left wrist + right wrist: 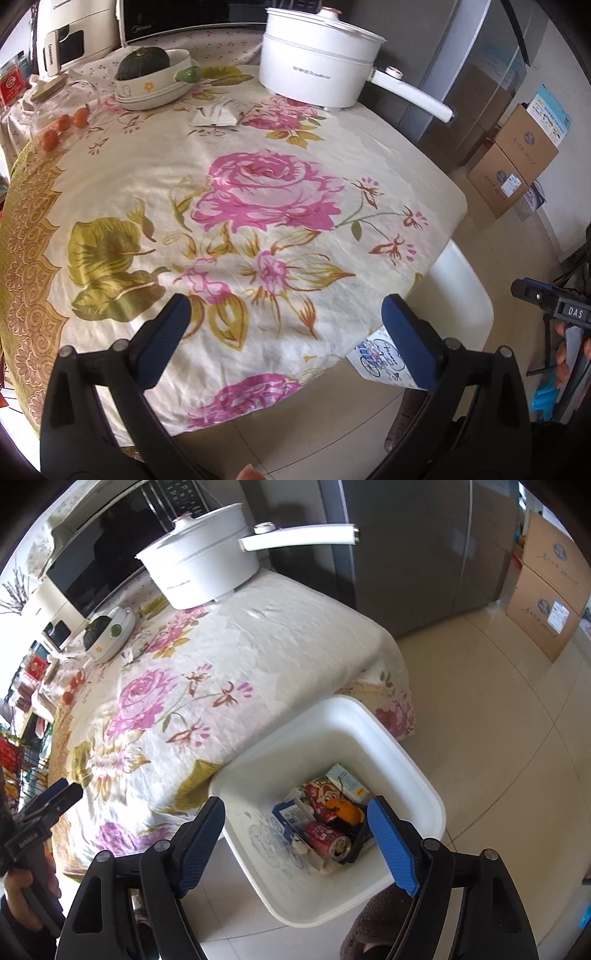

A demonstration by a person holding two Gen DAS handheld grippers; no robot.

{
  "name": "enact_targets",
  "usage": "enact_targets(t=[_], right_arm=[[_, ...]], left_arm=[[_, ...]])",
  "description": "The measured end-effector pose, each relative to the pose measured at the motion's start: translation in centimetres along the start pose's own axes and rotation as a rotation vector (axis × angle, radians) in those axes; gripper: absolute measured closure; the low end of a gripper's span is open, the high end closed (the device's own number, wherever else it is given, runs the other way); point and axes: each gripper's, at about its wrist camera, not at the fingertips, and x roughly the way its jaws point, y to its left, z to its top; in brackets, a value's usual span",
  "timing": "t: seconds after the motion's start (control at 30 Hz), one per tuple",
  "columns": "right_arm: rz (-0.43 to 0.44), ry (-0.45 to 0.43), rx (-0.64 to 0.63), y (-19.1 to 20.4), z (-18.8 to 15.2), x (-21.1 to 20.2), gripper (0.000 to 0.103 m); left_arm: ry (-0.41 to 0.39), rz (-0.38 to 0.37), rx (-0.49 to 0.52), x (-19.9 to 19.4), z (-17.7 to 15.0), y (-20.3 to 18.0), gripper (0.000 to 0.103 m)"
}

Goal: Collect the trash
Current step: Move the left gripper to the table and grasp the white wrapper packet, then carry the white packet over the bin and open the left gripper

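A white trash bin (424, 775) stands on the floor beside the table; its rim also shows in the left wrist view (465, 291). It holds red cans (325, 836), a small carton (349, 779), orange peel (345, 808) and wrappers. My right gripper (297, 830) is open and empty above the bin. My left gripper (286, 314) is open and empty over the near part of the floral tablecloth (258, 192). A flat white wrapper (218, 114) lies on the cloth at the far side, in front of the pot.
A white electric pot (317, 70) with a long handle, a bowl with a dark squash (147, 77), a clear bag of small orange fruits (62, 122) and a microwave (192, 14) stand at the back. Cardboard boxes (513, 158) and a fridge (417, 554) stand to the right.
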Motion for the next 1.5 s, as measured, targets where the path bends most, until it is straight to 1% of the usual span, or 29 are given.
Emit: enact_targets(t=[0.1,0.23,0.37,0.53,0.6,0.73,0.8,0.87,0.9,0.93,1.0,1.1,1.17,1.23,1.33,1.43,1.5], right_arm=[[-0.007,-0.01,-0.044,1.2,0.7,0.1,0.019],[0.005,-0.026,-0.102,2.6,1.5,0.4,0.019],[0.032,-0.023,-0.158,3.2,1.3,0.2,0.019],[0.01,-0.042,-0.189,3.5,1.1,-0.5,0.018],[-0.021,-0.065,-0.206,3.7,1.2,-0.9,0.018],[-0.057,-0.087,-0.225,3.8,1.1,-0.9,0.018],[-0.073,-0.083,-0.234,3.7,1.0,-0.6,0.018],[-0.08,-0.079,-0.24,3.6,0.9,-0.4,0.018],[-0.082,-0.078,-0.239,3.6,0.9,-0.3,0.018],[-0.084,-0.074,-0.237,3.4,0.9,-0.1,0.018],[-0.091,-0.065,-0.227,3.1,1.0,0.1,0.018],[-0.091,-0.062,-0.205,2.5,1.1,0.0,0.018],[-0.087,-0.071,-0.192,2.2,1.1,-0.4,0.018],[-0.091,-0.087,-0.181,1.8,1.3,-0.9,0.018],[-0.106,-0.108,-0.157,1.1,1.6,-1.5,0.018],[-0.123,-0.112,-0.134,0.3,1.5,-1.7,0.018],[-0.126,-0.106,-0.123,-0.4,1.3,-1.8,0.018]], left_arm=[[0.0,0.024,-0.018,0.4,1.5,2.0,0.001],[0.007,0.091,0.031,2.6,4.3,3.8,0.001],[0.007,0.088,0.058,5.6,8.1,5.4,0.001],[-0.019,0.104,0.099,10.6,13.5,6.3,0.001],[-0.034,0.11,0.099,12.7,15.4,6.5,0.001],[-0.061,0.126,0.097,16.0,18.2,6.8,0.004],[-0.062,0.139,0.097,17.2,19.3,6.8,0.004],[-0.057,0.143,0.089,18.2,19.9,6.9,0.008],[-0.053,0.144,0.086,18.5,20.1,7.0,0.018],[-0.058,0.159,0.085,18.6,20.1,6.9,0.024],[-0.066,0.154,0.087,18.3,19.8,6.7,0.028],[-0.074,0.117,0.085,16.9,18.9,6.1,0.029],[-0.079,0.098,0.097,15.5,17.8,5.2,0.029],[-0.077,0.084,0.11,13.8,16.4,4.0,0.029],[-0.068,0.034,0.121,10.8,13.8,1.9,0.03],[-0.053,-0.014,0.176,7.7,11.0,-1.0,0.03],[-0.049,-0.031,0.223,5.9,9.3,-3.1,0.03]])
